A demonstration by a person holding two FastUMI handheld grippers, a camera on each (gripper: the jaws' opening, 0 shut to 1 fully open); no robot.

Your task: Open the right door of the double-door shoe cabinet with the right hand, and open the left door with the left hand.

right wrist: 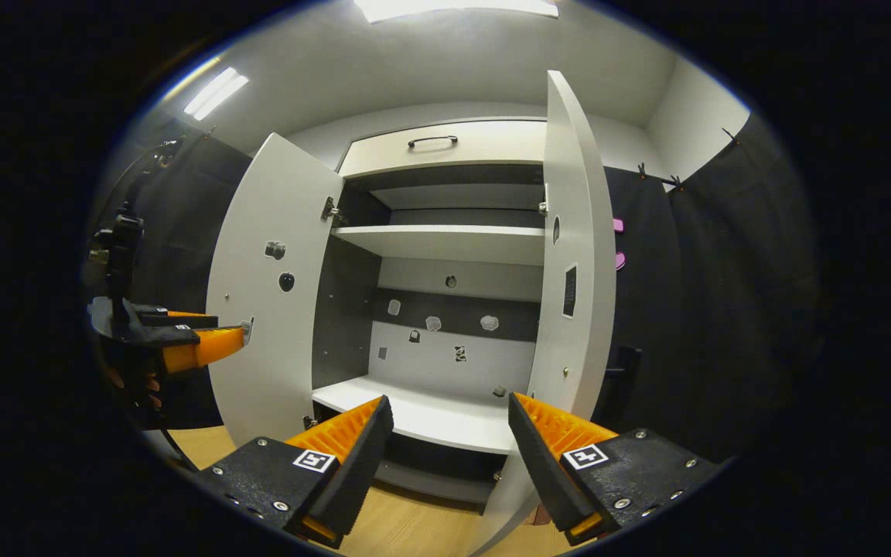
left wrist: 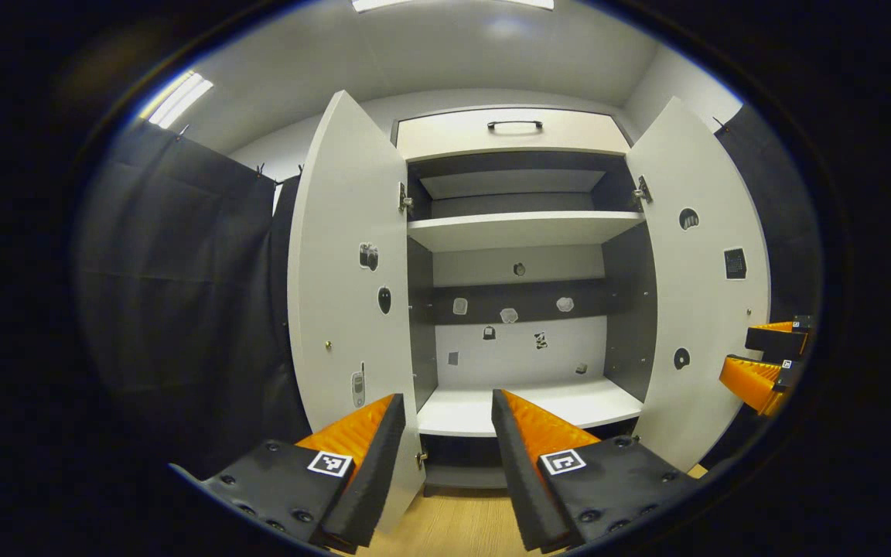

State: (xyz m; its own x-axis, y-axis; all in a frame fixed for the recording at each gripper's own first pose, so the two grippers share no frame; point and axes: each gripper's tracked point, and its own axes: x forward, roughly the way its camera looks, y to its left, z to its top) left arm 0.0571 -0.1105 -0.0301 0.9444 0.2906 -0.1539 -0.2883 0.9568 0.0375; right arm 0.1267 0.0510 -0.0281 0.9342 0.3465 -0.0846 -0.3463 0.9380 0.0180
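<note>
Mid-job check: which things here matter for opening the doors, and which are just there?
Job: left door, right door, left gripper, right gripper.
Just there: drawer handle, shelf, stickers, black cloth.

Left gripper view is facing the open shoe cabinet point(left wrist: 519, 286) head-on, near; right gripper view is looking from its right, angled leftward — both are sharing the shelved interior.

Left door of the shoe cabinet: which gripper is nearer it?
Left. The left gripper has its fingertips at the left door's outer edge; the right gripper is by the right door.
</note>
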